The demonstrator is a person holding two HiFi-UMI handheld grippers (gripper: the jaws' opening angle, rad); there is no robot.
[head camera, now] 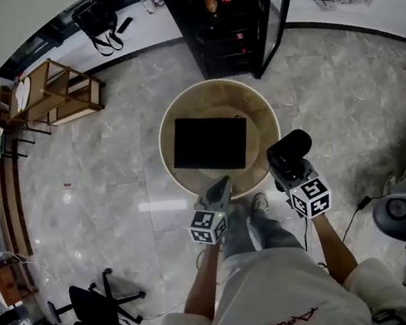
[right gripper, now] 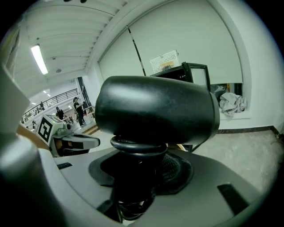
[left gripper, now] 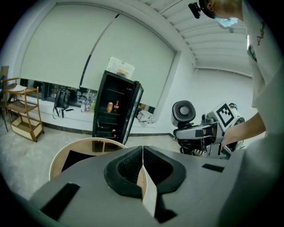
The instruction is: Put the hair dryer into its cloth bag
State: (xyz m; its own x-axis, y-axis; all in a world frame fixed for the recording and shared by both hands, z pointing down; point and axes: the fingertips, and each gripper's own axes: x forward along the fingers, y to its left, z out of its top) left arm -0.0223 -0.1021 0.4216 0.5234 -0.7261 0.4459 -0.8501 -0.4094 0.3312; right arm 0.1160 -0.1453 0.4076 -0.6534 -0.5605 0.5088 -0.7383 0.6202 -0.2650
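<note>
A flat black cloth bag [head camera: 210,143] lies on a round wooden table [head camera: 171,113]. My right gripper [head camera: 287,174] is shut on the handle of the black hair dryer [head camera: 289,152], held upright over the table's front right rim. In the right gripper view the hair dryer's barrel [right gripper: 155,108] fills the middle, with its cord coiled round the handle between the jaws of the right gripper [right gripper: 137,177]. My left gripper [head camera: 219,188] hovers at the table's front edge, just short of the bag, shut with nothing in it. In its own view the left gripper [left gripper: 142,153] points at the table [left gripper: 60,155].
A black open-door fridge [head camera: 227,13] stands just beyond the table. A wooden shelf unit [head camera: 50,91] is at the far left, an office chair [head camera: 96,305] at the near left, a round grey fan [head camera: 399,216] at the right. The person's legs are right below the grippers.
</note>
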